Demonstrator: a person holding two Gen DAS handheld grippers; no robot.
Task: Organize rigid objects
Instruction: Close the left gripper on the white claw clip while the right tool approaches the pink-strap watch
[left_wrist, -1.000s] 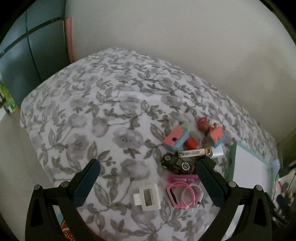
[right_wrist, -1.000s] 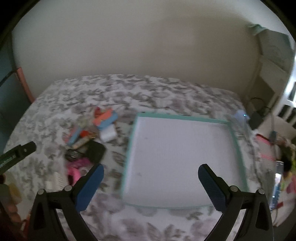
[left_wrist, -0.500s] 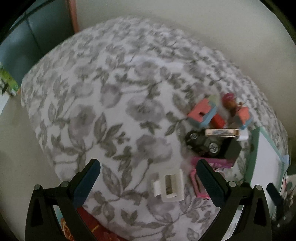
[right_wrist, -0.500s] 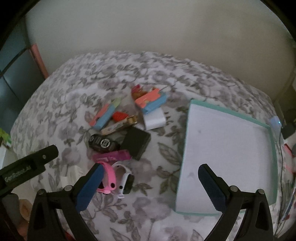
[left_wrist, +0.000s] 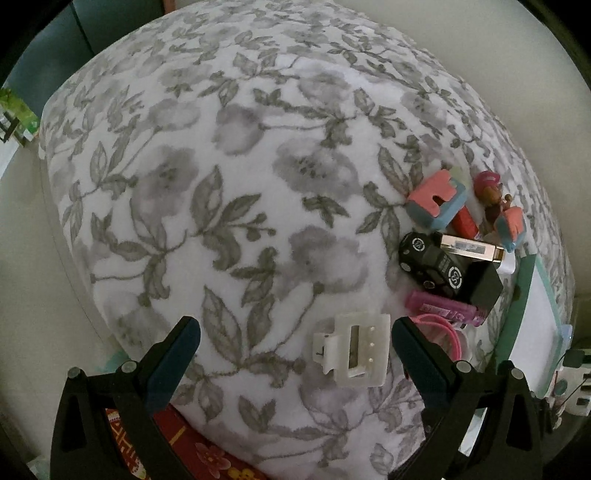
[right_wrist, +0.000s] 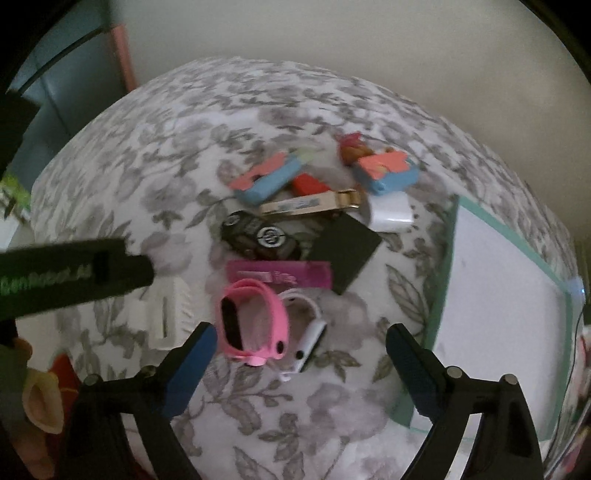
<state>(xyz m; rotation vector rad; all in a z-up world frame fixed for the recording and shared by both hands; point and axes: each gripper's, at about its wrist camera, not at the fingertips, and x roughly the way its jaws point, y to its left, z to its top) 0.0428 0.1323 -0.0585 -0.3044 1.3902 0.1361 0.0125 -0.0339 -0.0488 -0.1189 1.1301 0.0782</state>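
On the floral bedspread (left_wrist: 229, 192) a white hair clip (left_wrist: 354, 347) lies between the fingers of my open left gripper (left_wrist: 295, 332), close to the right finger and untouched. My right gripper (right_wrist: 301, 336) hangs over a pink watch band (right_wrist: 251, 321) and a white watch (right_wrist: 306, 332). Its jaws are closing, with both watches between them and the pads clear of them. Beyond lie a magenta stick (right_wrist: 280, 273), a black toy car (right_wrist: 258, 236), a black box (right_wrist: 347, 251), a gold clipper (right_wrist: 310, 203) and pink-and-blue blocks (right_wrist: 266, 181).
A white tray with a teal rim (right_wrist: 443, 277) lies right of the pile, its rim (left_wrist: 521, 295) also in the left wrist view. A white charger (right_wrist: 391, 212), a red piece (right_wrist: 308, 184) and a small doll (right_wrist: 351, 147) sit at the pile's far side. A wall stands behind the bed.
Both grippers sank toward the bed and tipped downward. The right one swung left from over the tray to over the watches, and its fingers drew a little closer together. The left closed in on the white clip.
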